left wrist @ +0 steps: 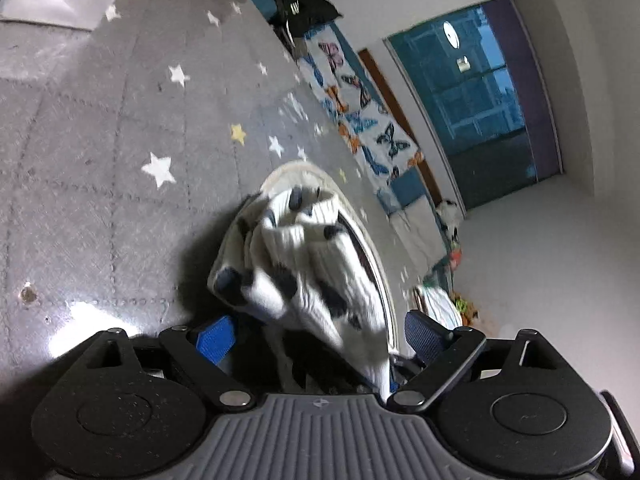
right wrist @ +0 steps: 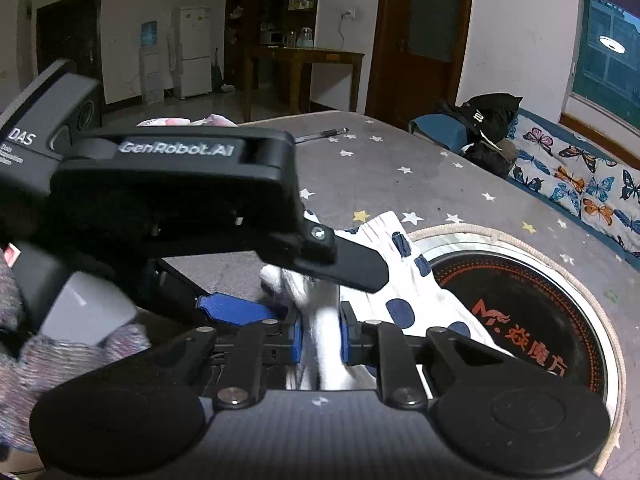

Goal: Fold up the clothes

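The right tongs (right wrist: 320,336) clamp the spotted cloth (right wrist: 404,276); the left tongs (left wrist: 320,336) gape around it; folding is barely begun, I reckon.

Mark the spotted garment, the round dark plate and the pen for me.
spotted garment (right wrist: 404,280), right wrist view, white cloth between dots.
round dark plate (right wrist: 532,308), right wrist view, its dark centre.
pen (right wrist: 322,134), right wrist view, mid-barrel.

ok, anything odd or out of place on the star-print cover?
Yes: the white garment with dark blue dots is bunched, not flat, and drapes over the rim of the round black inset with orange lettering. The right hand-held gripper pinches it; the left hand-held gripper is open beside it.
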Motion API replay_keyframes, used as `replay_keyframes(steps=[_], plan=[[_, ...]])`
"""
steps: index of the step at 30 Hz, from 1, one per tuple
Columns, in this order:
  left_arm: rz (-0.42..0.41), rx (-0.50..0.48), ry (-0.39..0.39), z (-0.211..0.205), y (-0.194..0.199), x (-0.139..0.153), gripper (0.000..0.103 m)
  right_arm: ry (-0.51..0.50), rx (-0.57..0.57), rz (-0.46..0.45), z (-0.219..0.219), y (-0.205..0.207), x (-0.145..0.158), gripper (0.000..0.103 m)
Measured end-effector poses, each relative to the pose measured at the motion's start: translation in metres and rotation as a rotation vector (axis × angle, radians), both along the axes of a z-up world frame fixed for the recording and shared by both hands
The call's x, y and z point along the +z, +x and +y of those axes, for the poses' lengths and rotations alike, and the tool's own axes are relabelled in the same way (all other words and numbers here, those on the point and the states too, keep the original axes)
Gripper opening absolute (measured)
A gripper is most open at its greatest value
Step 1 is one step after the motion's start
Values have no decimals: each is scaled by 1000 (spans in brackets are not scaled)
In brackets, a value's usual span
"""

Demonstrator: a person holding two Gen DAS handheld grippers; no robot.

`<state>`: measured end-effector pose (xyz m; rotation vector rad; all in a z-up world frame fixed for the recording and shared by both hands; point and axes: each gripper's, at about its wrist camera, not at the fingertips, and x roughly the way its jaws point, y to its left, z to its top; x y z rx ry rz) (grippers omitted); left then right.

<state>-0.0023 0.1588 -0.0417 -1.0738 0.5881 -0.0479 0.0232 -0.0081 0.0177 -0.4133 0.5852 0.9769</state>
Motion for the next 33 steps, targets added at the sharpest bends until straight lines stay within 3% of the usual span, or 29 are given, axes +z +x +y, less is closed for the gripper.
replay_keyframes(steps=[4,10,12,15,19,26,33], plan=[[-10,68,-1,2,2,-1,91,5,9,1,-3,-3,-1,16],[16,101,-3,8,6,-11,58,-1,24,1,-4,-2,-4,16],[22,106,8,9,7,-13,45,0,26,1,-6,-2,-5,26],[35,111,16,8,8,-17,38,13,37,3,-15,-5,-2,31],[37,105,30,6,7,-17,37,55,16,35,-40,-8,6,46],[39,98,60,2,4,-14,37,120,-164,81,-105,10,16,48],[44,99,91,-1,7,-10,37,128,-405,147,-154,46,3,48]])
